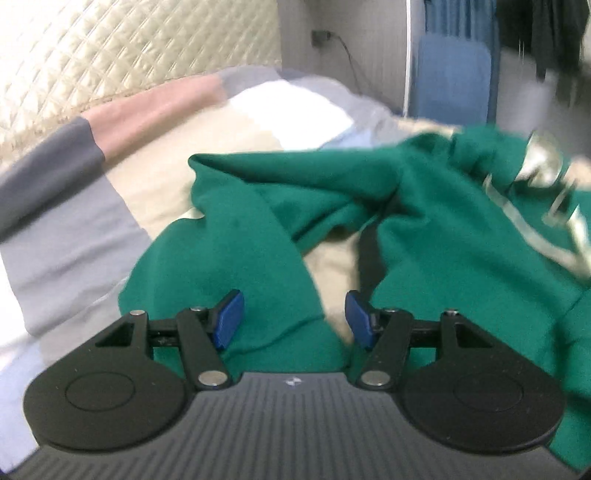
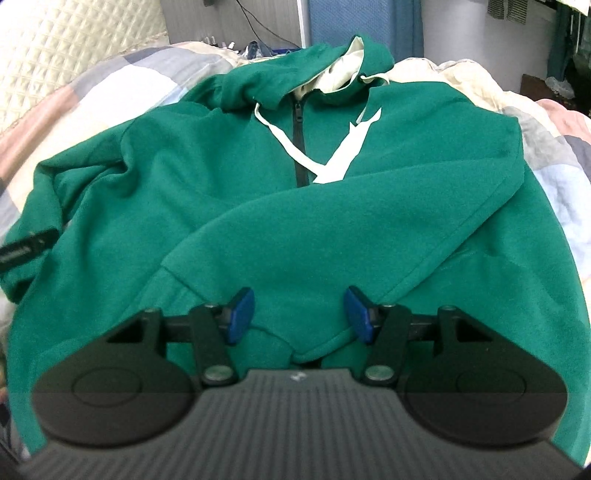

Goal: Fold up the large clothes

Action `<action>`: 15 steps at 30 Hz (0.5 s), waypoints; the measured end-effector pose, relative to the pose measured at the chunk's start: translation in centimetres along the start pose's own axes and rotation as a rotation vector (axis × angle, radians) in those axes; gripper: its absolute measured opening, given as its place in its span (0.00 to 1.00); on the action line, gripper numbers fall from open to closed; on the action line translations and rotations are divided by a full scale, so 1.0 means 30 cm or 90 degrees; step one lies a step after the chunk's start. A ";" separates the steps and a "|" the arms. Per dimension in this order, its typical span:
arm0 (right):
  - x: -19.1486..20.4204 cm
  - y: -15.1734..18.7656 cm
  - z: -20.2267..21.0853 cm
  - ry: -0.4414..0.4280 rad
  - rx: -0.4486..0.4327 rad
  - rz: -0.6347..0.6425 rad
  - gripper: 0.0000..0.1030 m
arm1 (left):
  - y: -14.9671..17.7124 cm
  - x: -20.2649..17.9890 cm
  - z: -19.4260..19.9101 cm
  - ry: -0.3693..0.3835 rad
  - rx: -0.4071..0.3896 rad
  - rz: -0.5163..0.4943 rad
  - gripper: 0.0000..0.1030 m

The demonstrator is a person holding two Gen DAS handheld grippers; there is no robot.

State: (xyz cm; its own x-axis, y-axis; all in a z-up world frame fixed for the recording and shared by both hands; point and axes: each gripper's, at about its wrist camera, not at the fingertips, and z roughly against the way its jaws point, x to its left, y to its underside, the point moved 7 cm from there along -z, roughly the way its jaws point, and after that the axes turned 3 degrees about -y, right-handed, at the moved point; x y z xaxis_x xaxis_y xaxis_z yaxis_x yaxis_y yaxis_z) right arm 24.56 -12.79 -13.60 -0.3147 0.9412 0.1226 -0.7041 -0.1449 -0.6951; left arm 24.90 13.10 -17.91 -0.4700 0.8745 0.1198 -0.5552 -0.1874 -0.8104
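Spreading across my bed's patchwork quilt (image 2: 122, 85) is the green hoodie (image 2: 221, 184), front up, one sleeve (image 2: 332, 221) folded over its chest. A quilted cream headboard (image 1: 110, 48) stands behind, a blue panel (image 1: 452, 77) and dark hanging clothes (image 1: 546, 29) by the far wall. My right gripper (image 2: 299, 314) straddles the sleeve's cuff, jaws apart, not pinching. My left gripper (image 1: 293, 319) hangs released over green fabric.

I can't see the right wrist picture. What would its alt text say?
A green zip-up hoodie lies face up on a patchwork quilt, one sleeve folded across its front. The right gripper hovers over the sleeve's cuff, jaws apart.
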 end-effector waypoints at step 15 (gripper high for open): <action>-0.013 -0.002 0.006 -0.016 -0.005 0.000 0.55 | -0.045 0.061 0.029 -0.107 -0.018 -0.087 0.06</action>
State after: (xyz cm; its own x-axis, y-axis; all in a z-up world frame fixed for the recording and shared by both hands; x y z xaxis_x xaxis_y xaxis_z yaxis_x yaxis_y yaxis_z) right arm 24.61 -13.20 -13.49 -0.3307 0.9332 0.1405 -0.6993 -0.1423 -0.7005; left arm 24.19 14.57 -16.10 -0.5013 0.8031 0.3221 -0.6035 -0.0577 -0.7953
